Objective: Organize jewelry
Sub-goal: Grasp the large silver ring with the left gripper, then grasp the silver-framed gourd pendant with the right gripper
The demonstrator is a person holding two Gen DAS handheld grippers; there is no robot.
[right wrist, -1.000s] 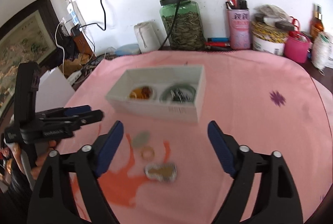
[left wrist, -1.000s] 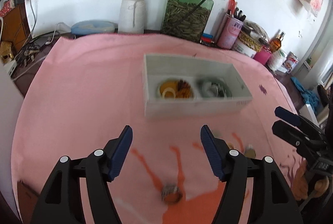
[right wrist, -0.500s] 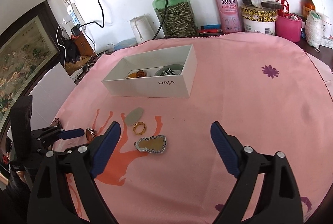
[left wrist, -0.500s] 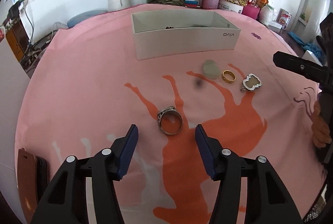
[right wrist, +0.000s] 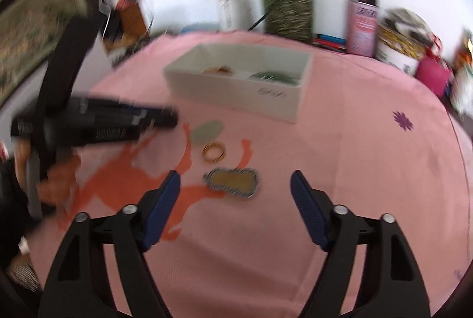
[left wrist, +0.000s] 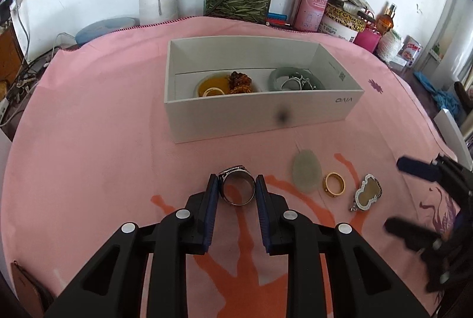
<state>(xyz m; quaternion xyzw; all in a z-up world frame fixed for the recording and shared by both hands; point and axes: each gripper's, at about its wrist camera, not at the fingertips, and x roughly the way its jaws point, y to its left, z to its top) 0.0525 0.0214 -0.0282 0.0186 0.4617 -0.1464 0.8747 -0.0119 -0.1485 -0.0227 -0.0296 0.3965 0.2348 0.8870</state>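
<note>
Left wrist view: left gripper (left wrist: 236, 183) jaws clamped across the silver ring (left wrist: 237, 189) on the pink-clothed desk (left wrist: 88, 155), before the white box (left wrist: 260, 114). Small, rigid, slick metal; grip its band sides. Right gripper (right wrist: 235, 187) jaws closing around the pendant (right wrist: 232, 184), not touching.

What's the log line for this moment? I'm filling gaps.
left gripper: shut on silver ring | right gripper: closing, nothing held, above pendant

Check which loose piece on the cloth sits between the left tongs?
The silver ring, clamped between the left tongs; the jade oval, gold ring and gourd pendant lie free.
</note>
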